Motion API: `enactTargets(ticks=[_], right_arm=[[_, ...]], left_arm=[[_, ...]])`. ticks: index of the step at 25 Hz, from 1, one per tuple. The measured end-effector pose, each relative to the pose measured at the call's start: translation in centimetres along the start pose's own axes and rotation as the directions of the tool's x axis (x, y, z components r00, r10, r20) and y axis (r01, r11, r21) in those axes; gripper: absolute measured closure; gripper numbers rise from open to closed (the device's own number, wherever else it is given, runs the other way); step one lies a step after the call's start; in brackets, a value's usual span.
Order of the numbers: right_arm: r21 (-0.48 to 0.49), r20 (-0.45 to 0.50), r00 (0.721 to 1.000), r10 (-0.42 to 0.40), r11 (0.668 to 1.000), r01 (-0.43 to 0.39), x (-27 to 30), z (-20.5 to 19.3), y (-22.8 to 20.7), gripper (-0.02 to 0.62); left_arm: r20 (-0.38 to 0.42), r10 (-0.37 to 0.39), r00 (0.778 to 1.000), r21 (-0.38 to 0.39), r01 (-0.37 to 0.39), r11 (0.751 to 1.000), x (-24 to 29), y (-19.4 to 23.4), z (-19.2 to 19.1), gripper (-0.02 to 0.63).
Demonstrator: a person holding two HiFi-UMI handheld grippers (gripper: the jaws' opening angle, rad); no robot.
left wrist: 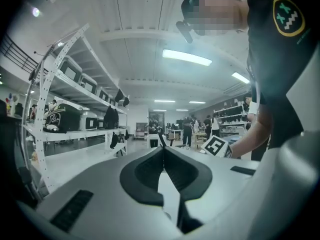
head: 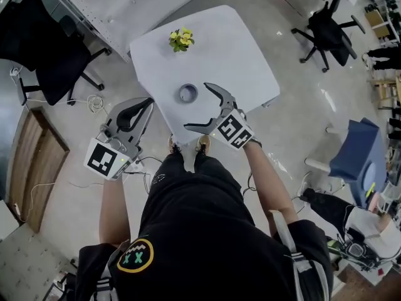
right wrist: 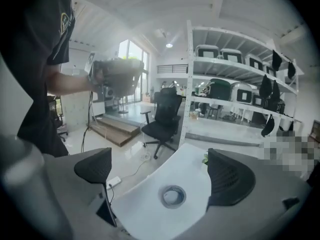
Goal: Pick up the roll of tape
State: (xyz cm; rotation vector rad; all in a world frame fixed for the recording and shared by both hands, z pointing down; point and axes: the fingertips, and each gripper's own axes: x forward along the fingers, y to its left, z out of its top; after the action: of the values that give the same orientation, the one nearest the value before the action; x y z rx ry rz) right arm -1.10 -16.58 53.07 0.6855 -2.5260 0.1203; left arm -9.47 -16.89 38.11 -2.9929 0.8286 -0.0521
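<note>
A grey roll of tape [head: 188, 93] lies flat on the white table [head: 238, 55], near its front edge; the right gripper view shows the tape [right wrist: 173, 196] between and beyond the jaws. My right gripper [head: 205, 105] is open, held just right of the tape above the table's front edge, with nothing between its fingers. My left gripper [head: 145, 103] is shut and empty, off the table's left side over the floor. In the left gripper view the left gripper [left wrist: 163, 149] points out into the room and no tape shows.
A small yellow-green plant [head: 181, 39] stands at the table's far side. Black office chairs stand at the left [head: 44, 49] and far right [head: 327, 27]. A blue seat [head: 354, 158] is at the right. Shelving [right wrist: 235, 84] lines the wall; cables lie on the floor.
</note>
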Motion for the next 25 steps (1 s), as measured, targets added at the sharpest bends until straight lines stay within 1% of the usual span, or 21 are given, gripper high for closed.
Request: enactTargets(ticks=[5, 8, 10, 12, 15, 17, 21, 25], right_arm=[[-0.016, -0.095, 0.993, 0.071, 0.997, -0.073, 3.9, -3.2, -1.4, -0.005], [-0.050, -0.179, 0.979, 0.101, 0.992, -0.112, 6.4, -5.5, -1.9, -0.005], [-0.055, -0.235, 0.964, 0.126, 0.988, -0.143, 8.0, -7.4, -2.0, -0.005], [-0.059, -0.304, 0.941, 0.152, 0.982, -0.178, 9.5, -9.7, -1.9, -0.005], [-0.083, -0.411, 0.894, 0.179, 0.969, -0.233, 11.4, -13.3, -1.7, -0.005], [-0.082, -0.466, 0.863, 0.195, 0.962, -0.261, 12.4, -15.3, -1.7, -0.005], [-0.089, -0.552, 0.806, 0.211, 0.947, -0.309, 14.3, -18.7, -1.8, -0.003], [-0.104, -0.610, 0.757, 0.236, 0.922, -0.372, 15.7, -20.9, -1.0, -0.003]], left_arm=[[-0.025, 0.032, 0.999, 0.004, -0.032, 0.999, 0.1, 0.4, -0.4, 0.584], [-0.039, 0.050, 0.998, 0.008, -0.050, 0.999, -0.1, 0.6, -0.4, 0.584], [-0.042, 0.063, 0.997, 0.011, -0.062, 0.998, -0.3, 0.9, -0.3, 0.584], [-0.043, 0.077, 0.996, 0.013, -0.076, 0.997, -0.4, 1.3, -0.3, 0.584], [-0.045, 0.096, 0.994, 0.010, -0.096, 0.995, -0.7, 1.9, -0.2, 0.584], [-0.049, 0.105, 0.993, 0.008, -0.105, 0.994, -0.7, 2.1, -0.3, 0.584], [-0.063, 0.123, 0.990, 0.008, -0.123, 0.992, -0.8, 2.7, -0.5, 0.584], [-0.076, 0.144, 0.987, 0.006, -0.144, 0.990, -1.1, 3.2, -0.6, 0.584]])
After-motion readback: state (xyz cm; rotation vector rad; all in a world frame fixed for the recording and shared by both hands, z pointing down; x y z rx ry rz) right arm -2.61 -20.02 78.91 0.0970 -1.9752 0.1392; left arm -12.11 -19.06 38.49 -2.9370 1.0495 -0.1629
